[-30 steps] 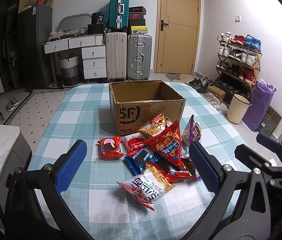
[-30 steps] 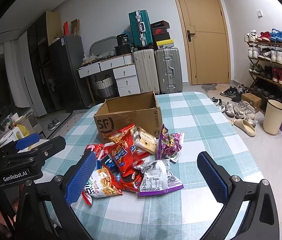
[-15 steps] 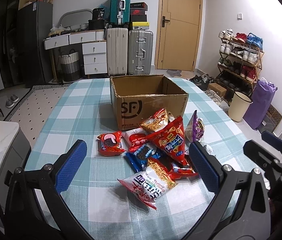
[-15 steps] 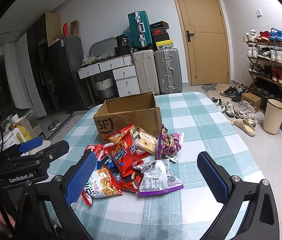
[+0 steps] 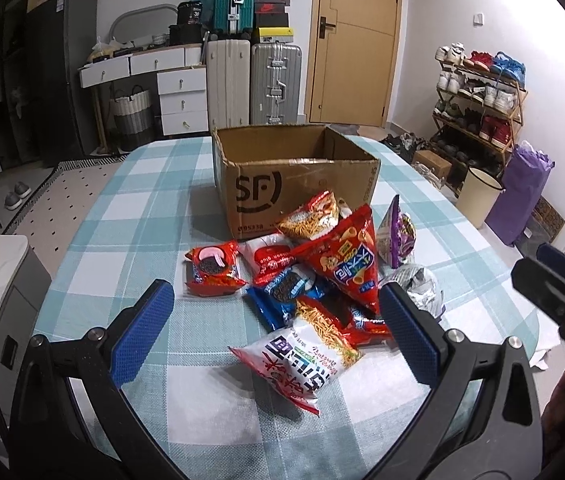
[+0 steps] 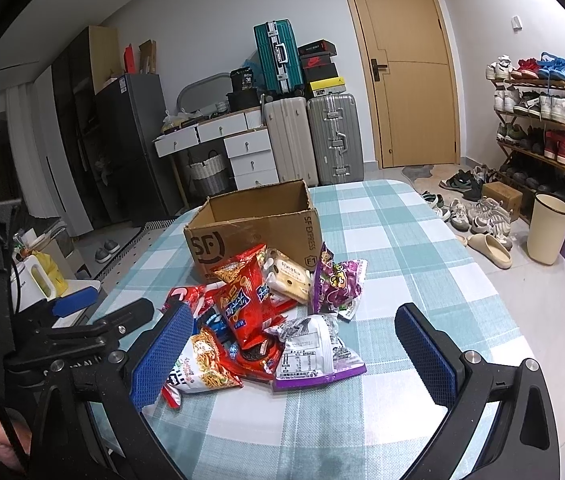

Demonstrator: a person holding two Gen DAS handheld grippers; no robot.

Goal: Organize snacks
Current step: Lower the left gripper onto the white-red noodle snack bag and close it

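— Several snack packets [image 5: 322, 280] lie heaped mid-desk, just near of the open cardboard box [image 5: 294, 184], some touching its front wall.

— And the tongs?

— Left tongs [image 5: 274, 320] spread wide, empty, above the checked desk [image 5: 122, 216]; right tongs [image 6: 294, 344] equally wide — nothing held.

Left gripper [image 5: 274, 332]: black frame, two fingers faced with blue textured pads [image 5: 142, 330], silver screws at the finger pivots. Right gripper [image 6: 294, 356]: identical black frame, blue pads [image 6: 426, 356], silver screws. White lettering, partly hidden, marks the left gripper's body.
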